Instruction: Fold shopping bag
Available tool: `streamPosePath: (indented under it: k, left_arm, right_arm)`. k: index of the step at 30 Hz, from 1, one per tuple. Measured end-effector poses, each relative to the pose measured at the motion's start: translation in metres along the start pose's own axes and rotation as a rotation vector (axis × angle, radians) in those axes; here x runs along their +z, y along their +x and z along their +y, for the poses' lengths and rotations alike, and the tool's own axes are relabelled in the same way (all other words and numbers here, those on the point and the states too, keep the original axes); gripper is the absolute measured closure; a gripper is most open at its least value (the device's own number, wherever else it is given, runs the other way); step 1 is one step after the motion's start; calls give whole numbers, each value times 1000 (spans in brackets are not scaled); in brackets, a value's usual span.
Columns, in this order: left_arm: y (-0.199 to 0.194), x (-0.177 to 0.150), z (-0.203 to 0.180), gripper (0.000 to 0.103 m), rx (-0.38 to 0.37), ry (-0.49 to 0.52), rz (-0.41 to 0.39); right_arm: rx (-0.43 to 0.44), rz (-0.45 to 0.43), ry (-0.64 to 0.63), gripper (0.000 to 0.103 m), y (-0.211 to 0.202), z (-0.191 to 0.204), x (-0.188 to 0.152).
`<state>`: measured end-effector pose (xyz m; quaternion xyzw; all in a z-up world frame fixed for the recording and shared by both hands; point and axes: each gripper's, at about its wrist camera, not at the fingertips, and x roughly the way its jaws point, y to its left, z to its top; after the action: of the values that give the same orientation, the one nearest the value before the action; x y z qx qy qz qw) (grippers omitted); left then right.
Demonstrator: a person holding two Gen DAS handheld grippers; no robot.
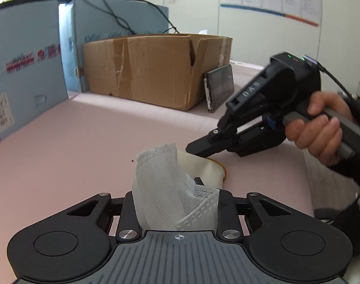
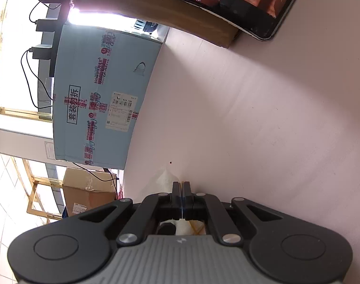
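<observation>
The shopping bag [image 1: 161,184] is white non-woven fabric, bunched upright on the pink table, and a flatter cream part [image 1: 203,168] lies behind it. My left gripper [image 1: 176,194] is shut on the bunched white fabric, which fills the gap between its fingers [image 1: 130,203]. My right gripper [image 1: 191,148] comes in from the right, held by a hand [image 1: 321,127], with its shut tip down on the cream part. In the right wrist view my right gripper [image 2: 181,184] has its fingers pressed together. No fabric shows between them, and the bag [image 2: 164,177] peeks out just to their left.
A brown cardboard box [image 1: 156,68] stands at the back of the pink table [image 1: 85,130], with a phone [image 1: 220,87] leaning on its right end. A light blue carton [image 1: 26,71] walls off the left side. Cables run over the cartons.
</observation>
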<state>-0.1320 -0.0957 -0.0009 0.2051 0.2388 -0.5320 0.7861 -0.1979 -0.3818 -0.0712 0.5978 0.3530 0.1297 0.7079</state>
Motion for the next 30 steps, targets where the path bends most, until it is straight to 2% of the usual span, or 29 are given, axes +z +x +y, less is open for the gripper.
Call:
streamPosePath:
  k: [5, 9, 14, 20, 24, 28, 30]
  left_arm:
    - [-4, -1, -18, 79, 57, 110, -10]
    - [-7, -2, -17, 79, 54, 105, -18]
    - [-7, -1, -17, 79, 55, 107, -19]
    - [-6, 0, -16, 79, 54, 104, -19]
    - [-5, 1, -13, 79, 49, 99, -19]
    - [-6, 1, -11, 79, 46, 100, -18]
    - [-6, 1, -10, 79, 45, 99, -18]
  right_arm:
    - [68, 26, 131, 103, 8, -10, 6]
    - [105, 36, 187, 101, 5, -17, 4]
    - [44, 31, 113, 97, 1, -9, 4]
    - [38, 46, 98, 96, 1, -7, 6]
    - [37, 53, 85, 91, -2, -5, 7]
    - [23, 58, 69, 92, -1, -3, 8]
    - [3, 50, 47, 100, 0, -1, 7]
